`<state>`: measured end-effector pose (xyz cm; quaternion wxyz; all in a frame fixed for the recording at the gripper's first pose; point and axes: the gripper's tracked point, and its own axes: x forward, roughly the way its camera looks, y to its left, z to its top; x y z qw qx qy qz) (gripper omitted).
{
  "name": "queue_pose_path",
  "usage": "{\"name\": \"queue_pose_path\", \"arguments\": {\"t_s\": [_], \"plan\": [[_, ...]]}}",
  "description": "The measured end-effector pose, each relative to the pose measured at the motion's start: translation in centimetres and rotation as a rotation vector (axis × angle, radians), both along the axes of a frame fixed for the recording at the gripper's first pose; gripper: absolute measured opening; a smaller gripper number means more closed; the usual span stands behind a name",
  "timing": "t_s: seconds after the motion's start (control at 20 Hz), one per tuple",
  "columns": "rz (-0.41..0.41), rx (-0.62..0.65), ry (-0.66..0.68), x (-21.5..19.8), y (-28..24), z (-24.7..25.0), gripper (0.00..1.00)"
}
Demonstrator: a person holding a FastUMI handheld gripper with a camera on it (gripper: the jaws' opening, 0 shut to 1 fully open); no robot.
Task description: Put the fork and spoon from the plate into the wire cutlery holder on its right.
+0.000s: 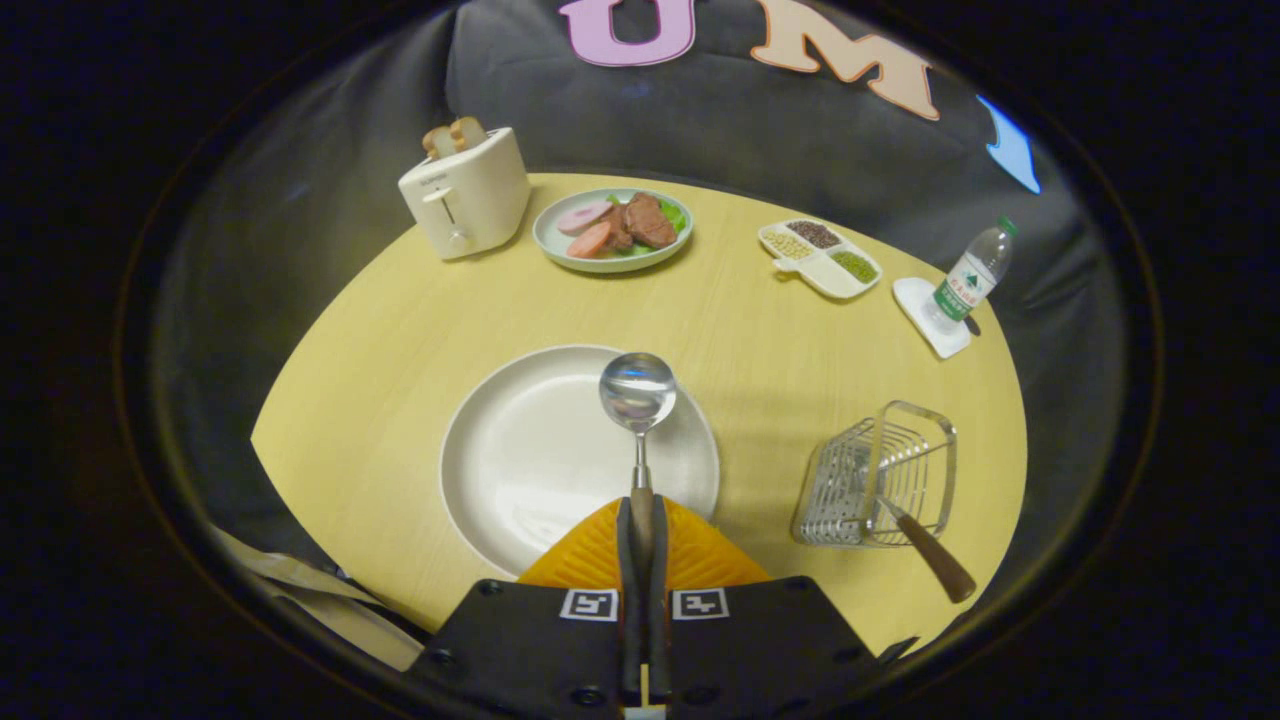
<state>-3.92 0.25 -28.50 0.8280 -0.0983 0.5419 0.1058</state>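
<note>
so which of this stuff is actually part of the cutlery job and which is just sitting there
Part of the job:
spoon, handle clamped in the gripper
white plate
wire cutlery holder
wooden-handled utensil already in it

Just lying about:
toaster
plate of food
divided snack tray
water bottle

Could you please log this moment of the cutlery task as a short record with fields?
gripper: shut on the spoon's handle
spoon: bowl held over the white plate
fork: already in the wire holder, handle sticking out
holder position: right of the plate, on the table
remaining: spoon into holder
</note>
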Motion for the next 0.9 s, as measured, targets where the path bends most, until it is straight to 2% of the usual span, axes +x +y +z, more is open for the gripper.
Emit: {"name": "queue_pose_path", "arguments": {"t_s": [0.3,0.75,0.9], "plan": [[-0.066,0.015,0.012,1.4,-3.7,2.6,0.06],[-0.114,-0.046,-0.016,3.8,-10.1,6.0,0.06],[-0.113,-0.077,0.006,3.5,-12.1,6.4,0.06]]}}
